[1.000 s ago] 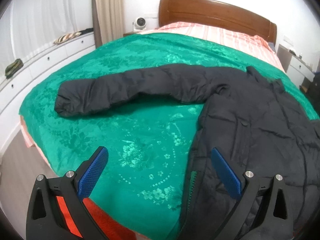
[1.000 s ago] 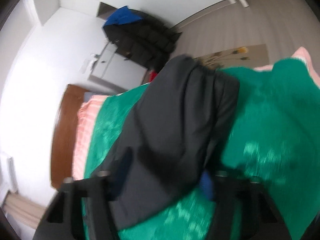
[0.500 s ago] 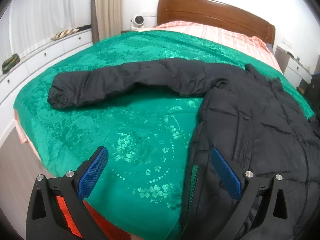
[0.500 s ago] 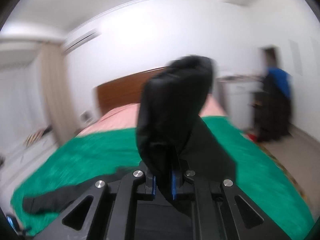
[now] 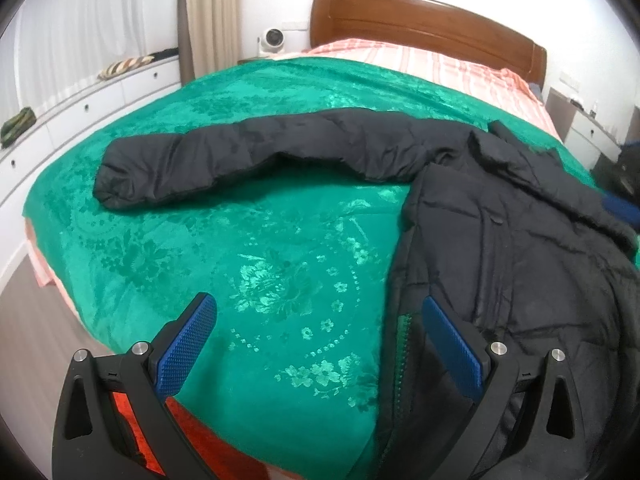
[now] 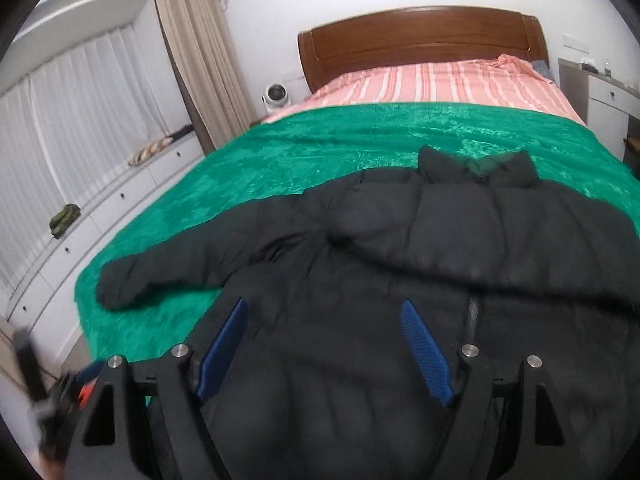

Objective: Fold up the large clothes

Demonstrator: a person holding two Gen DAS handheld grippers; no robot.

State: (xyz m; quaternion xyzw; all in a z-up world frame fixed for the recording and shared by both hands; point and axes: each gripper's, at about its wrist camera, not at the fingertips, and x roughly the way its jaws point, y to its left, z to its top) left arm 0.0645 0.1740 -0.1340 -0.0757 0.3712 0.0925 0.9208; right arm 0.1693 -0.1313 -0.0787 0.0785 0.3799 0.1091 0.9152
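Note:
A black padded jacket (image 5: 500, 240) lies on a green bedspread (image 5: 260, 260). Its left sleeve (image 5: 248, 156) stretches out flat to the left. In the right wrist view the jacket (image 6: 400, 280) fills the lower frame, with its other sleeve (image 6: 500, 252) laid across the chest below the collar (image 6: 476, 168). My left gripper (image 5: 318, 344) is open and empty, above the bedspread beside the jacket's zipped hem edge. My right gripper (image 6: 324, 344) is open and empty, just above the jacket's body.
A wooden headboard (image 6: 420, 36) and striped pink sheet (image 6: 432, 80) lie at the far end. White drawers (image 5: 80, 108) run along the left wall under curtains. A small white fan (image 5: 273, 38) stands by the headboard. A nightstand (image 6: 608, 96) is at the right.
My right gripper was shut on the jacket's right sleeve and lifting it; it has since laid the sleeve across the chest and opened. My left gripper has moved slightly toward the bed and stayed open.

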